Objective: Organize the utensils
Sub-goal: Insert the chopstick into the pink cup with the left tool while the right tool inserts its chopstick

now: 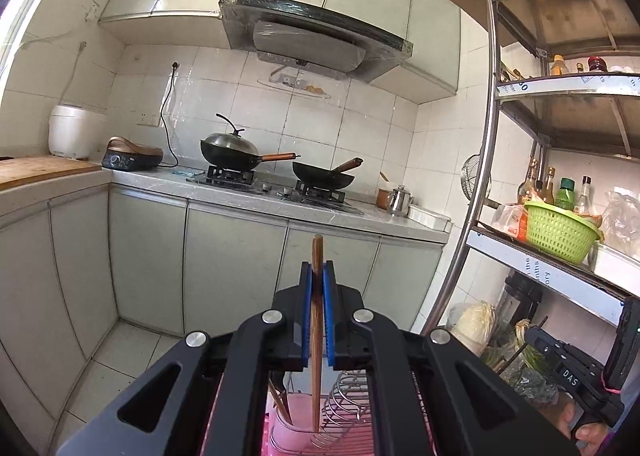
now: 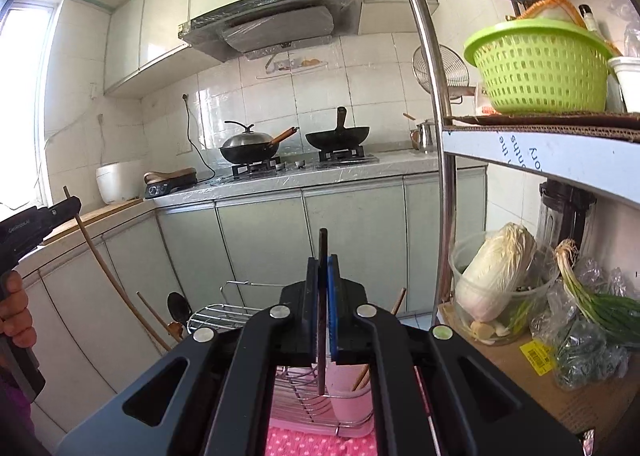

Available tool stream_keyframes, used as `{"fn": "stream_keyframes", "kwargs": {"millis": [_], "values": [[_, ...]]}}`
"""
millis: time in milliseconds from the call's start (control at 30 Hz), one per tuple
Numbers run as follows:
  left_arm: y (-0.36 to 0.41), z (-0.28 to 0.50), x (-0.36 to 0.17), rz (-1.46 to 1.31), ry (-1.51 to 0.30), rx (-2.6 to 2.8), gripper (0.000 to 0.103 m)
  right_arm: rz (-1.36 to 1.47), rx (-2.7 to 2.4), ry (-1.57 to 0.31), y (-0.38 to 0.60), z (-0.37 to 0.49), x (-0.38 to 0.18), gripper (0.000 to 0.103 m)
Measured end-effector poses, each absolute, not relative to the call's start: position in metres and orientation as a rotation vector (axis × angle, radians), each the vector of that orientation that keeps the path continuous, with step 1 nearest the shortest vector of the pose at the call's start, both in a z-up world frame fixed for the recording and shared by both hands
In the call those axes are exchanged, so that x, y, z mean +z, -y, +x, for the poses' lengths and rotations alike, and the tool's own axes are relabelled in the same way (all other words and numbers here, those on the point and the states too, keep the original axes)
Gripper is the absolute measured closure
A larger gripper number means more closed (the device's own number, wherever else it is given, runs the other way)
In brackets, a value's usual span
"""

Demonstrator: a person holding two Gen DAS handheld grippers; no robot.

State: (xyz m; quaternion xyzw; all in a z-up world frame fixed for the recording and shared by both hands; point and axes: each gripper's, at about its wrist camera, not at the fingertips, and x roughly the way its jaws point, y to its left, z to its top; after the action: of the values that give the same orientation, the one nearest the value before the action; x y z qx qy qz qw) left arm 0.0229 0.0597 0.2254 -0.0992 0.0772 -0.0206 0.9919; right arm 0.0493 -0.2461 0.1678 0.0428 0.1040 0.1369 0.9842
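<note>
My left gripper point(image 1: 318, 268) is shut on a brown wooden chopstick point(image 1: 317, 336), held upright above a pink utensil cup point(image 1: 286, 432) in a wire dish rack point(image 1: 348, 408). Other wooden sticks stand in that cup. My right gripper point(image 2: 323, 264) is shut on a dark chopstick point(image 2: 321, 312), held upright over a pink utensil cup point(image 2: 348, 392) in the wire rack point(image 2: 224, 312). The left gripper also shows at the left of the right wrist view point(image 2: 66, 208), with its long wooden chopstick point(image 2: 104, 272) hanging down. A dark spoon point(image 2: 179, 308) leans by the rack.
A counter with a stove and two black woks point(image 1: 236, 154) runs along the far wall. A steel shelf point(image 1: 480, 176) stands at the right with a green basket point(image 2: 540, 68), bottles, a cabbage point(image 2: 496, 272) and scallions. A pink dotted mat point(image 2: 320, 444) lies under the rack.
</note>
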Motion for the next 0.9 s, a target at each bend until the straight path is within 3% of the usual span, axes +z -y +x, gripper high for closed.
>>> {"fn": "stream_keyframes", "kwargs": {"millis": [900], "values": [[-0.045,0.087,0.131,-0.145,-0.375,-0.023,0.098,0.021,0.246,-0.374,0.230,0.094,0.109,0.099]]}}
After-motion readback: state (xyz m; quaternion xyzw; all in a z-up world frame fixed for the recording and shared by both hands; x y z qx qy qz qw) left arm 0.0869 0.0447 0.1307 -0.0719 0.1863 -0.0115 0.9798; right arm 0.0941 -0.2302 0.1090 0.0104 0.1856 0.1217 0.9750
